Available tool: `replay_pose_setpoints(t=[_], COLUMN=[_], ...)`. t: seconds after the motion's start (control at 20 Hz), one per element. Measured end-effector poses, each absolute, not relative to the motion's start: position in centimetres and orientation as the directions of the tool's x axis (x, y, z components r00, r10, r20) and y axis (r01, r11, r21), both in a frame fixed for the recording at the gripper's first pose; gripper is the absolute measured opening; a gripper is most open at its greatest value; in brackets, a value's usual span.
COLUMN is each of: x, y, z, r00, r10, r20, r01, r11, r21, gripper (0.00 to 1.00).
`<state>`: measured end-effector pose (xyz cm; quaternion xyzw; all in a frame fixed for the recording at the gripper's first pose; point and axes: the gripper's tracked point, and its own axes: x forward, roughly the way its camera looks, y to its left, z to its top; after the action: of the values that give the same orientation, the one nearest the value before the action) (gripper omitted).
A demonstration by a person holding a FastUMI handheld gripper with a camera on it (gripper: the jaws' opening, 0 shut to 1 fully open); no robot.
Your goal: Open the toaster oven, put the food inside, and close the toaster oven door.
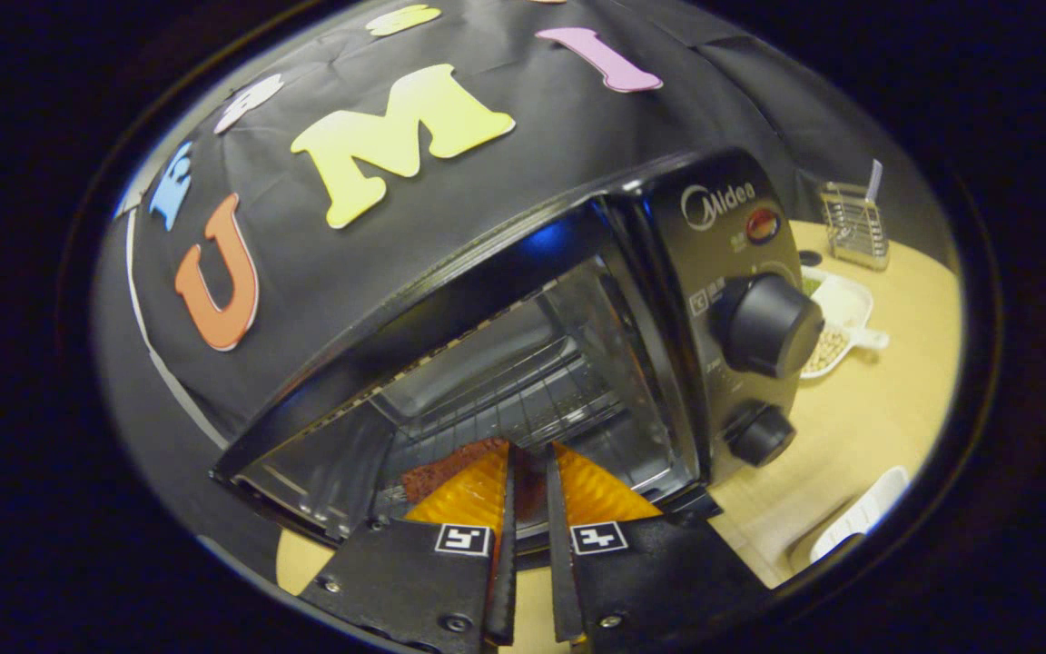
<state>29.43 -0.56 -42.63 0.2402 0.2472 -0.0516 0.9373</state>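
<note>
Toaster oven (577, 300) open, tool (527, 463) tilted, reaching into its mouth, fingers narrowly pinching reddish-brown food (437, 468)

We're looking at a staged recording booth posing as a kitchen: black cloth wall (305, 245), toaster oven (577, 345) sitting on a wooden tabletop (859, 427).

Warm, dim booth light; my gripper (527, 486) sits in sharp focus, its fingers nearly together around the dark slice of food (437, 474). Bluish glare streaks the toaster oven (668, 300) top edge. Fisheye curvature bends oven and bench (859, 418), softening detail outward.
</note>
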Motion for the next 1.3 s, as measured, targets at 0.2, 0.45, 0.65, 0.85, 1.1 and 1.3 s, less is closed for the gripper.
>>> replay_pose_setpoints(t=[0.2, 0.45, 0.65, 0.85, 1.1, 1.3], x=[27.7, 22.9, 18.0, 14.3, 10.7, 8.4], y=[-1.2, 0.8, 2.3, 2.8, 3.5, 3.8], z=[-40.4, -36.8, -35.8, -36.6, -38.9, -42.2], r00=[0.893, 0.926, 0.932, 0.922, 0.907, 0.879], r10=[-0.033, -0.007, 0.011, 0.02, 0.016, 0.005], r20=[-0.45, -0.378, -0.361, -0.386, -0.42, -0.476], r01=[0.175, 0.078, 0.034, 0.03, 0.025, 0.016], r11=[0.945, 0.982, 0.992, 0.992, 0.996, 0.999], r21=[0.278, 0.174, 0.118, 0.122, 0.091, 0.04], gripper=[0.37, 0.67, 1.0, 0.99, 1.0, 1.0])
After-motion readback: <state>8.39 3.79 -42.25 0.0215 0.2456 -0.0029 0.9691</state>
